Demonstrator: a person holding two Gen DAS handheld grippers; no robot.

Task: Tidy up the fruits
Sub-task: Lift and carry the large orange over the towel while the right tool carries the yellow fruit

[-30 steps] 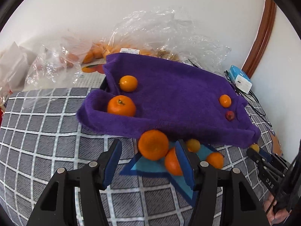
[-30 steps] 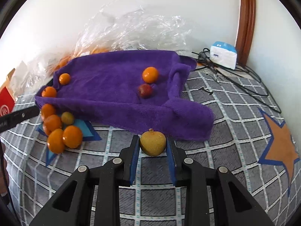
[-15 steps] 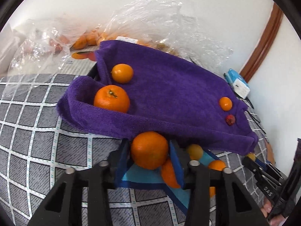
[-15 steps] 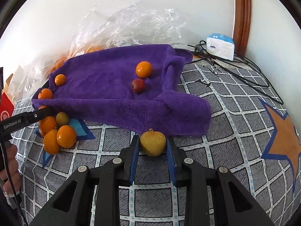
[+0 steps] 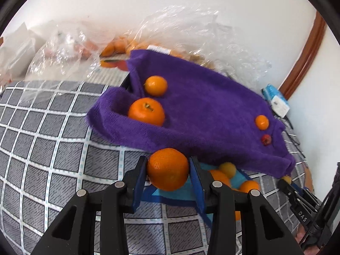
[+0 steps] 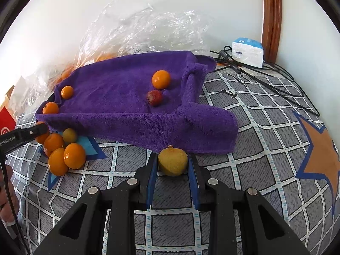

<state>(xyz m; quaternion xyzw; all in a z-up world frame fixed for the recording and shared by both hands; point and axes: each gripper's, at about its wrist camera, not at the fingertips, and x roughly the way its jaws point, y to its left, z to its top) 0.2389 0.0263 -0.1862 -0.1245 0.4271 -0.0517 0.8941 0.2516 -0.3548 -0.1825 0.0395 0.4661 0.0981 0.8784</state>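
Left wrist view looks past the left hand-held gripper at a purple towel spread over a grey checked surface, with crumpled clear plastic bags against the white wall behind. The towel's folded near edge lies just beyond the fingertips. On the towel rest two oranges near its left end and a small orange with a small red fruit near its right end. The left hand-held gripper is clenched on a large orange, its blue pads pressing both sides; the jaws have just been closing. Behind it, partly hidden, a few more oranges and a yellowish fruit lie on a blue star patch.

Right wrist view alone shows black cables and a white and blue box by a wooden frame, an orange star on the cloth, and that loose cluster of oranges in full at the left. The right hand-held gripper grasps a yellow fruit, rough-skinned with a small nub on top, just in front of the towel's edge.
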